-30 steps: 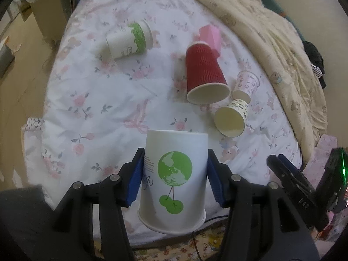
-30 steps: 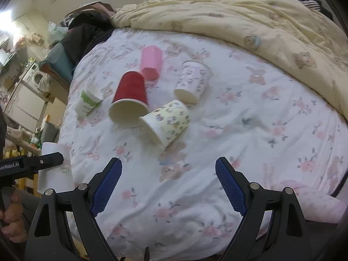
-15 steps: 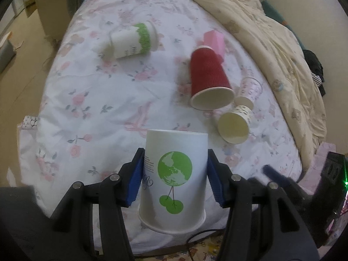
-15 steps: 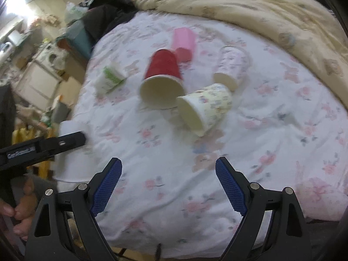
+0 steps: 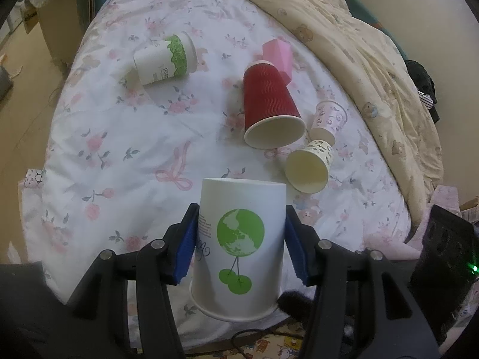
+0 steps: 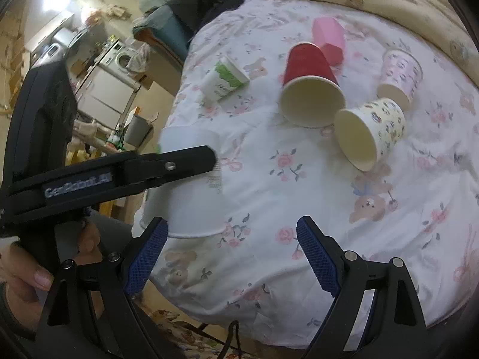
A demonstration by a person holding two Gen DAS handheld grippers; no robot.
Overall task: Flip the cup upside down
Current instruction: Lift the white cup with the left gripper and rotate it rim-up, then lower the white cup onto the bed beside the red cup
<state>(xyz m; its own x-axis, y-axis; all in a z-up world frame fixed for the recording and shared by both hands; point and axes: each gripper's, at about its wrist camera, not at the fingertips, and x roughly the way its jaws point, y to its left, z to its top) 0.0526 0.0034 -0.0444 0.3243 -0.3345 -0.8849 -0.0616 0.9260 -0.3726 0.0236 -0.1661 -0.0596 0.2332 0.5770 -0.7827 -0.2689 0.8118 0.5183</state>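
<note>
Pinching the white globe-print cup (image 5: 239, 245) at lower centre, rim downward, your left tool (image 5: 241, 245) reads "GenRobot.AI" on its side in the right wrist view. Your right tool (image 6: 232, 251) is spread wide over the bed (image 6: 389, 239), gripping nothing.

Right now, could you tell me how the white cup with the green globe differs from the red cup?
The white globe cup is smooth and printed; the red cup is ribbed and plain. The white globe cup is clamped in the left gripper, base up and rim down, above the bed; the red cup lies on its side on the bed, untouched, with its mouth open toward the camera. Both look like tapered paper cups.
</note>
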